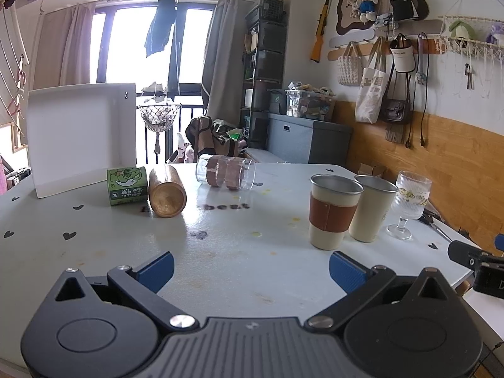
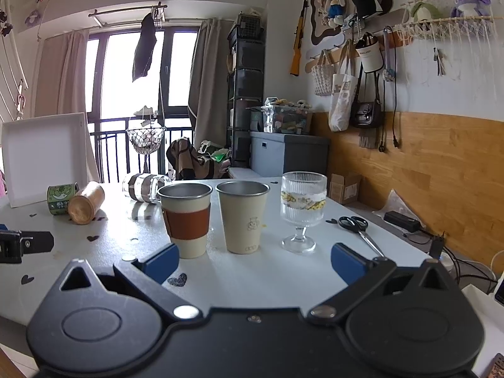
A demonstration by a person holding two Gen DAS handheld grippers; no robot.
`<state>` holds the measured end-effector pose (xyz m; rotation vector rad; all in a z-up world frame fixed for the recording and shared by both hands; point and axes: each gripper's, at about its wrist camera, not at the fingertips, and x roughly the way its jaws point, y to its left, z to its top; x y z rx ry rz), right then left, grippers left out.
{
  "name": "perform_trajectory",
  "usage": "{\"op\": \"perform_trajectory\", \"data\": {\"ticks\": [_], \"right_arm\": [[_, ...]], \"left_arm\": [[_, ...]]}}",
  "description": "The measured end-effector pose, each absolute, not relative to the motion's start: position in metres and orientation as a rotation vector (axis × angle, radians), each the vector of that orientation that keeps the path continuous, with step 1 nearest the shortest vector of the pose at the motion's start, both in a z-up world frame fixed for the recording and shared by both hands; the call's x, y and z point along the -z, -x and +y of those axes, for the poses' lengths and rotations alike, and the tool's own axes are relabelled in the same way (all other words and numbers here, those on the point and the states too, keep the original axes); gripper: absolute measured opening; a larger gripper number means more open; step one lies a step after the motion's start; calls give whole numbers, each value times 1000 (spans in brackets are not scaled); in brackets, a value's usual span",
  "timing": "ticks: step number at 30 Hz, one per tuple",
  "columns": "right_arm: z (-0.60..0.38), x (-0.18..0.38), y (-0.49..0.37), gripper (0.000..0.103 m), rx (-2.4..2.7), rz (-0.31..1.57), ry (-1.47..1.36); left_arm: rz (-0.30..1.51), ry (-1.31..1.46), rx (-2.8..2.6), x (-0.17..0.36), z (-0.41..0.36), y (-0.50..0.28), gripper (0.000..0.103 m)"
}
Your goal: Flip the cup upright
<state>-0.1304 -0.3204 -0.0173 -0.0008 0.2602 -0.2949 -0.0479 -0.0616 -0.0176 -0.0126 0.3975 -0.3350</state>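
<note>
Both grippers (image 1: 251, 267) (image 2: 255, 260) gape empty. Three cups lie tipped: wooden (image 1: 166, 191), green (image 1: 127, 186), glass (image 1: 225, 173), far-left ahead. Three stand upright: two tumblers (image 2: 186, 219) (image 2: 243, 215), one goblet (image 2: 301, 209).

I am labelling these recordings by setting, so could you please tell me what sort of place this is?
Most likely a lived-in room of a flat, not a lab: bags hang on wall hooks, soft toys decorate the wall, and cups stand on a table patterned with hearts beside a curtained balcony window.
</note>
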Motion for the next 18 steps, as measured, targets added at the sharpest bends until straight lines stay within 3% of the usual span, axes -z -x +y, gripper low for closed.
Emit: {"op": "perform_trajectory", "data": {"ticks": [18], "right_arm": [[-321, 18, 132, 103, 299, 261, 0]], "left_arm": [[396, 10, 332, 16, -62, 51, 103]]}}
